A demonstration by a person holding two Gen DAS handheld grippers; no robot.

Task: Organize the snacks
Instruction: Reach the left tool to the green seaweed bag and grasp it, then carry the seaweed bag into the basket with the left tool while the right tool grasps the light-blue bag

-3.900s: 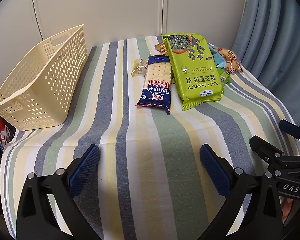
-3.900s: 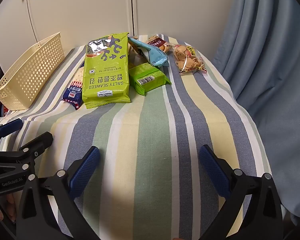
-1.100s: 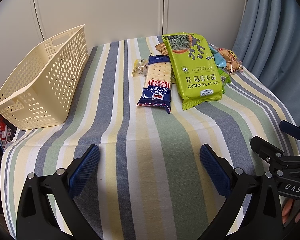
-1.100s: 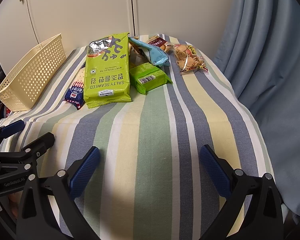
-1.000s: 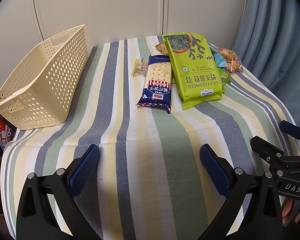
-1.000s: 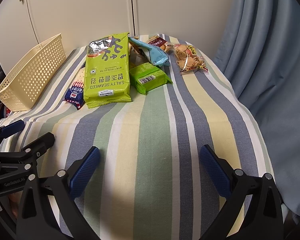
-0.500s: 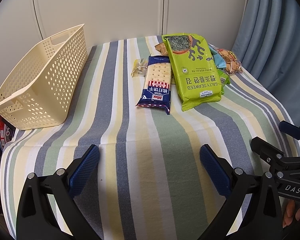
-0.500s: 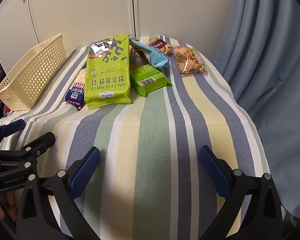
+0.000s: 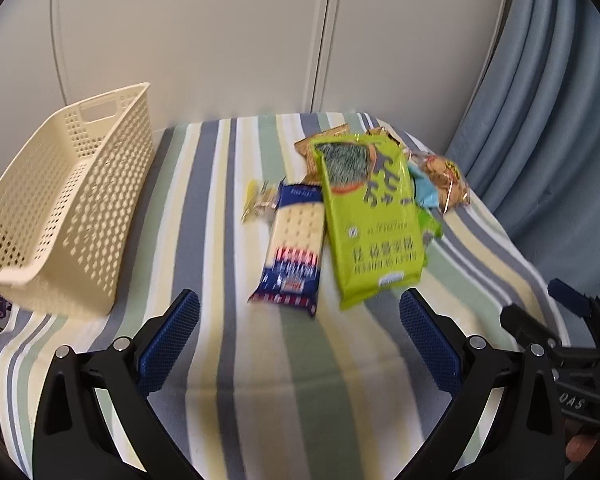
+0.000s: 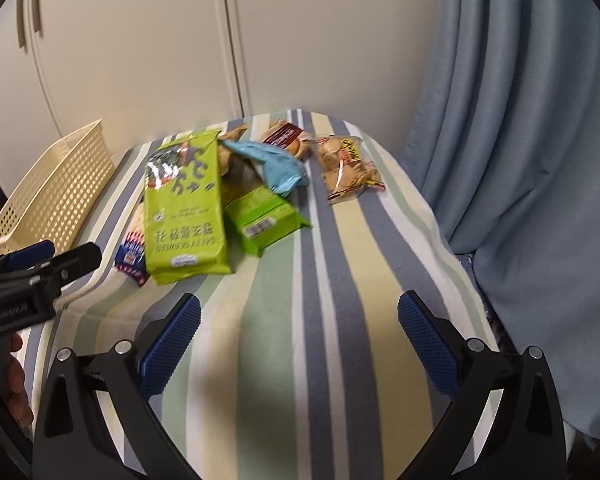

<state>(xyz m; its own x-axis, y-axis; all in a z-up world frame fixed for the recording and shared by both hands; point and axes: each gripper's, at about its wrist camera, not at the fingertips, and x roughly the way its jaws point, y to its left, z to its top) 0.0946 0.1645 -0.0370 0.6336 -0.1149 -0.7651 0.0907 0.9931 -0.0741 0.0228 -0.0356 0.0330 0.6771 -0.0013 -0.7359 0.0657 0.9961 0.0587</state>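
Both grippers are hovering over the near end of a table covered in a striped tablecloth (image 9: pixel 228 220), and neither one is holding anything. The left gripper (image 9: pixel 298 332) has its jaws spread wide with bare cloth between the blue pads, same deal with the right gripper (image 10: pixel 298 332). The snacks are all bunched up toward the far middle of the table: a big lime-green seaweed bag (image 9: pixel 370 220) lies flat, overlapping a blue-and-white cracker pack (image 9: pixel 294 248) on its left side, and there's a small yellowish wrapped candy (image 9: pixel 258 200) just beside the cracker pack's far end. From the right wrist view you can see more of the pile, with a smaller green packet (image 10: pixel 262 216) tucked against the seaweed bag's right edge, a light blue pouch (image 10: pixel 274 164) behind it, a brown-labelled packet (image 10: pixel 286 140) further back, and a clear bag of little round biscuits (image 10: pixel 346 168) sitting slightly apart to the right. The cream perforated basket (image 9: pixel 66 200) sits on the left edge of the table, well apart from the snacks and looks empty (its floor is only partly visible). Both frames are a bit motion-blurred. A blue curtain (image 10: pixel 520 140) hangs on the right, and pale cabinet doors (image 10: pixel 140 40) are behind the table.
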